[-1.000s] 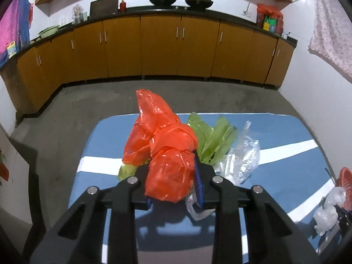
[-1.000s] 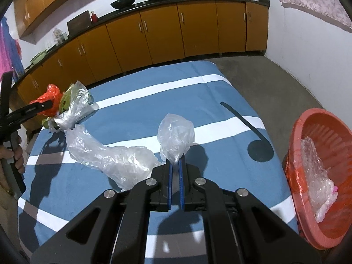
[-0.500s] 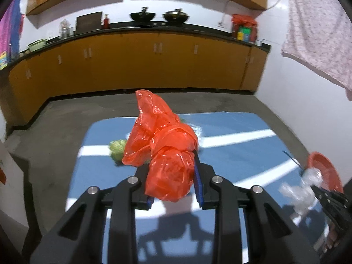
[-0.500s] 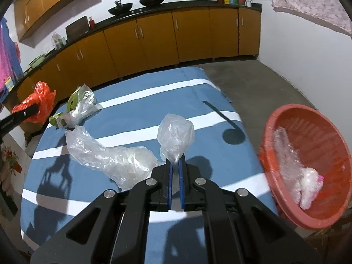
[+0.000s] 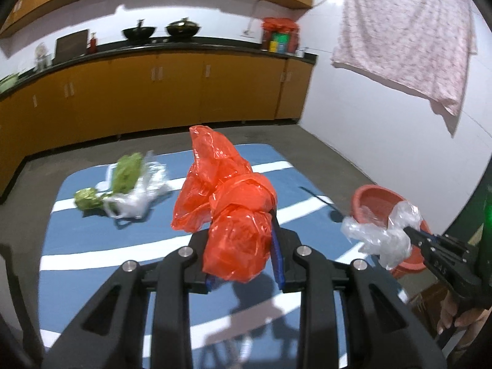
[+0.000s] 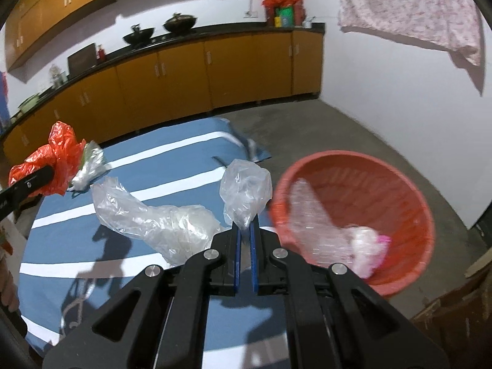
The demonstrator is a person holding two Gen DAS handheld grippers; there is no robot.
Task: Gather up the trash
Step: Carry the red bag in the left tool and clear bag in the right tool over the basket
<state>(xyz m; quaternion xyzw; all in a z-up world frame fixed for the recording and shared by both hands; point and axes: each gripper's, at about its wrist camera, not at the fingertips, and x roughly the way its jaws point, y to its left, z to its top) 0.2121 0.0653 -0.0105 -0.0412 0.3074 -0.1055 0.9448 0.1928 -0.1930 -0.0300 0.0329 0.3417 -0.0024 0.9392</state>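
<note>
My left gripper (image 5: 243, 255) is shut on a crumpled red plastic bag (image 5: 227, 209), held up over the blue striped cloth (image 5: 77, 264). My right gripper (image 6: 245, 230) is shut on a clear plastic bag (image 6: 246, 190), carried close to the rim of the red basket (image 6: 399, 184). In the left wrist view that clear bag (image 5: 378, 233) hangs in front of the basket (image 5: 375, 200) at the right. The red bag (image 6: 58, 160) shows at the far left of the right wrist view. Another clear bag (image 6: 153, 218) lies on the cloth.
A clear bag with green vegetable scraps (image 5: 129, 184) lies at the cloth's far left. The basket holds clear wrap and a white-pink scrap (image 6: 366, 246). Orange cabinets (image 5: 184, 92) line the back wall. A cardboard box (image 6: 461, 313) stands near the basket.
Both grippers have swung right and risen with their bags. The basket has come much closer in the right wrist view, and the vegetable bag now lies left of the red bag.
</note>
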